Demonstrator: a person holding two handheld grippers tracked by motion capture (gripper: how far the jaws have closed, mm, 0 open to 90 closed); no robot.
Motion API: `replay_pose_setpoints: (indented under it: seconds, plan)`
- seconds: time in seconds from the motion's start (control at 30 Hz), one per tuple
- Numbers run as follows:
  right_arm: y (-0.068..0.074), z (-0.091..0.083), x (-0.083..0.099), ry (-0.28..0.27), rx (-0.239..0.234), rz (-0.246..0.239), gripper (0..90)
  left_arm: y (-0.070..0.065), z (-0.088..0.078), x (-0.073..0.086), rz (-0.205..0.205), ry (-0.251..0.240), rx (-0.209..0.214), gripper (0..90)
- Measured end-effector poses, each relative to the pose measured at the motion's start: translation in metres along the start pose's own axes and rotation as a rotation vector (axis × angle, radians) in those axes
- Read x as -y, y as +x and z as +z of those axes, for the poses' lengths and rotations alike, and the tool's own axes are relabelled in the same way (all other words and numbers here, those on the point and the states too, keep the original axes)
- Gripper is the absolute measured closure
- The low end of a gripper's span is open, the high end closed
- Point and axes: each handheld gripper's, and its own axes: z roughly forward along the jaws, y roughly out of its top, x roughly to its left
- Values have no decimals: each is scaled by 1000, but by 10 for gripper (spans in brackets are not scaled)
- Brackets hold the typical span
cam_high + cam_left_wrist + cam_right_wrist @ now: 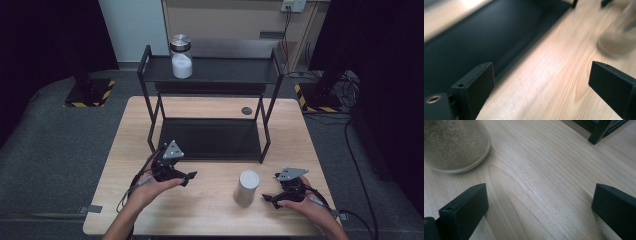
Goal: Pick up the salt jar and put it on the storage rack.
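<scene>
A glass jar with a metal lid, half full of white powder, stands on the top shelf of the black rack. A pale grey cylinder stands on the wooden table in front of the rack; it appears blurred in the left gripper view and close up in the right gripper view. My left gripper is low over the table, left of the cylinder, jaws open and empty. My right gripper rests just right of the cylinder, open and empty.
The rack's lower shelf lies on the table behind both grippers, its front leg near the right gripper. A dark round grommet sits in the table's far side. Cables trail from both grippers off the front edge.
</scene>
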Motion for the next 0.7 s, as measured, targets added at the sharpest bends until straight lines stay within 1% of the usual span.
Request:
replay_pose_setpoints:
  seconds: [0.1, 0.2, 0.27, 0.3, 0.4, 0.53, 0.6, 0.63, 0.7]
  plan:
    - [0, 0, 0, 0, 1, 1, 16, 1, 14, 11, -15, 35, 13, 55]
    - [0, 0, 0, 0, 1, 1, 16, 2, 21, 16, -16, 52, 22, 56]
    - [1, 0, 0, 0, 2, 2, 16, 2, 26, 18, -9, 72, 21, 55]
    - [1, 0, 0, 0, 3, 2, 16, 2, 27, 19, -4, 79, 20, 55]
    - [1, 0, 0, 0, 3, 2, 16, 4, 30, 24, -13, 93, 28, 55]
    - [1, 0, 0, 1, 3, 1, 16, 4, 32, 29, 0, 106, 28, 53]
    - [1, 0, 0, 1, 3, 1, 16, 4, 35, 31, -5, 113, 35, 53]
    - [1, 0, 0, 0, 3, 1, 16, 5, 36, 31, 0, 120, 40, 52]
    - [1, 0, 0, 1, 4, 1, 14, 2, 38, 33, 19, 124, 34, 43]
